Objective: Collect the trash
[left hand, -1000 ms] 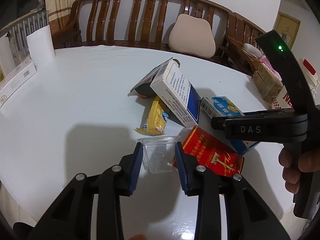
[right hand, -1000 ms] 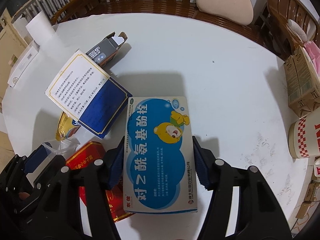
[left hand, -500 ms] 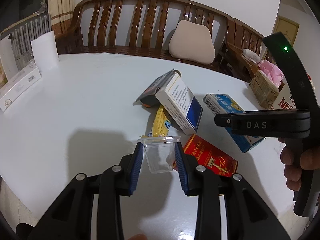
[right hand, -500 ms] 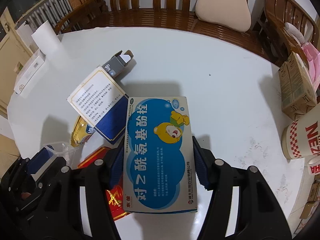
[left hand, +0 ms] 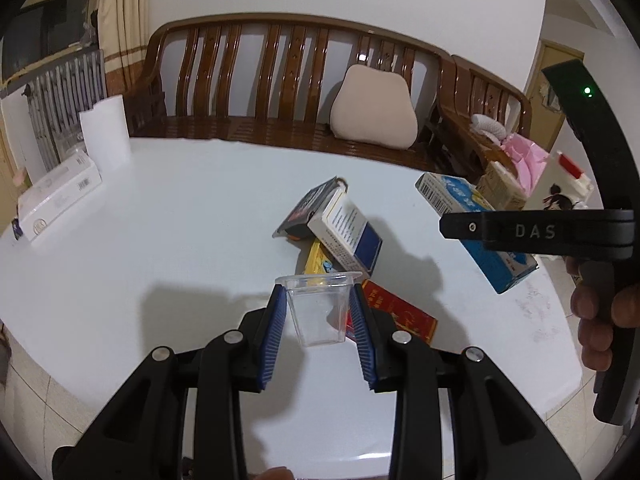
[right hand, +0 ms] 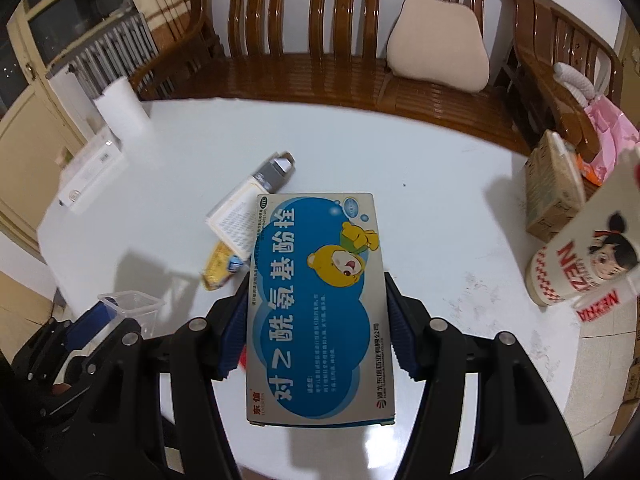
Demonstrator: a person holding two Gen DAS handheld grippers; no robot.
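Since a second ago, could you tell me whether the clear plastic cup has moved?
Yes. The clear plastic cup, in the left gripper, rose off the white table.

Table [left hand: 160, 240] left half bare; box pile [left hand: 344, 236] blocks centre.

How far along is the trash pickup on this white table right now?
No piece looks binned yet. In hand: the left gripper grips a clear plastic cup, the right gripper a blue medicine box. Left on the table: white-and-blue box, red packet, yellow wrapper, grey carton.
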